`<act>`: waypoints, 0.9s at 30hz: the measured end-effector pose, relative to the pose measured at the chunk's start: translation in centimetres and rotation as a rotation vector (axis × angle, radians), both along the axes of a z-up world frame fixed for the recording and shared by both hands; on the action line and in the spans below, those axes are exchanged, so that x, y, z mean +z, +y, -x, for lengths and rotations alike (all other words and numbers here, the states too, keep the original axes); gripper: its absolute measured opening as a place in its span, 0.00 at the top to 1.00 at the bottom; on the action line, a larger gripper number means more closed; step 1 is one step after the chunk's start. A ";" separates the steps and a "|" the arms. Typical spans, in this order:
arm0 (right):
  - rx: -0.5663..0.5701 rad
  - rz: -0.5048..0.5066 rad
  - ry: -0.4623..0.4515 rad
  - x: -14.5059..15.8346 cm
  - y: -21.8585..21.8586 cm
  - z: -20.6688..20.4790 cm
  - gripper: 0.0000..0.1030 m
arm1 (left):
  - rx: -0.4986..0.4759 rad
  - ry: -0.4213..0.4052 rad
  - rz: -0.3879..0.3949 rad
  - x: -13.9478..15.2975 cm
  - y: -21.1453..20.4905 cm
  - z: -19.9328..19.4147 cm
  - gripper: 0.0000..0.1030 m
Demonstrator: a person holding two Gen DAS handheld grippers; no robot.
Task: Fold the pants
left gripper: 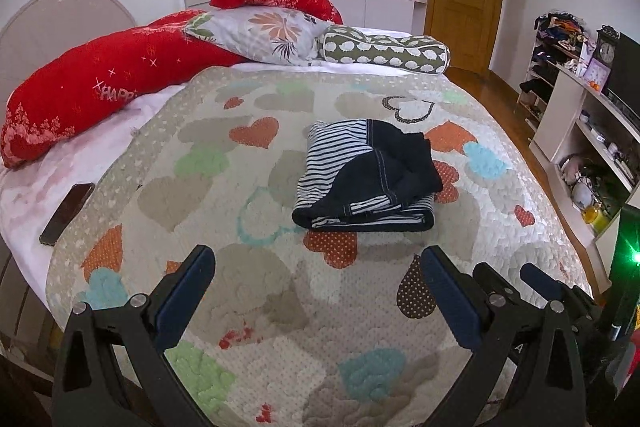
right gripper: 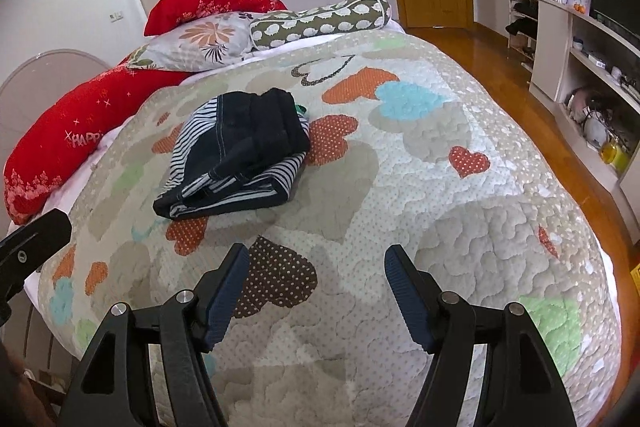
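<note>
My left gripper (left gripper: 316, 263) and right gripper (right gripper: 314, 261) both hang spread wide, holding nothing, above the heart-patterned quilt (left gripper: 224, 307); the folded striped pants (left gripper: 366, 177) lie mid-quilt, apart from both.

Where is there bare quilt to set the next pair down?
Free: quilt right of the folded pants, toward the floor-side edge, and the strip between pants and both open tools. Crowded: the pillows at the head; a phone on the left sheet.

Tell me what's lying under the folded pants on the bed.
The folded pants rest directly on the heart-patterned quilt; an orange dotted heart pokes out from beneath their near edge. Whatever lies beneath the quilt there is covered.
</note>
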State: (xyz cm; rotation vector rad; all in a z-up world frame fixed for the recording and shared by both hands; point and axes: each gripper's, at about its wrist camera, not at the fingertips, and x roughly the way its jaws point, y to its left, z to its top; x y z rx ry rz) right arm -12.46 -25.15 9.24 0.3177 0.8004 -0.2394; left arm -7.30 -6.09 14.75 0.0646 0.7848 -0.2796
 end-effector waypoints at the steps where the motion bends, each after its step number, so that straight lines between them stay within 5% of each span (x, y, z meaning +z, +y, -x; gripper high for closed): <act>1: 0.002 0.003 0.000 0.0 0.0 0.0 0.28 | -0.001 0.003 0.002 0.0 0.0 -0.1 0.01; 27: 0.010 0.020 0.011 -0.2 0.8 -0.3 0.26 | -0.004 -0.034 0.008 0.1 0.0 0.2 0.01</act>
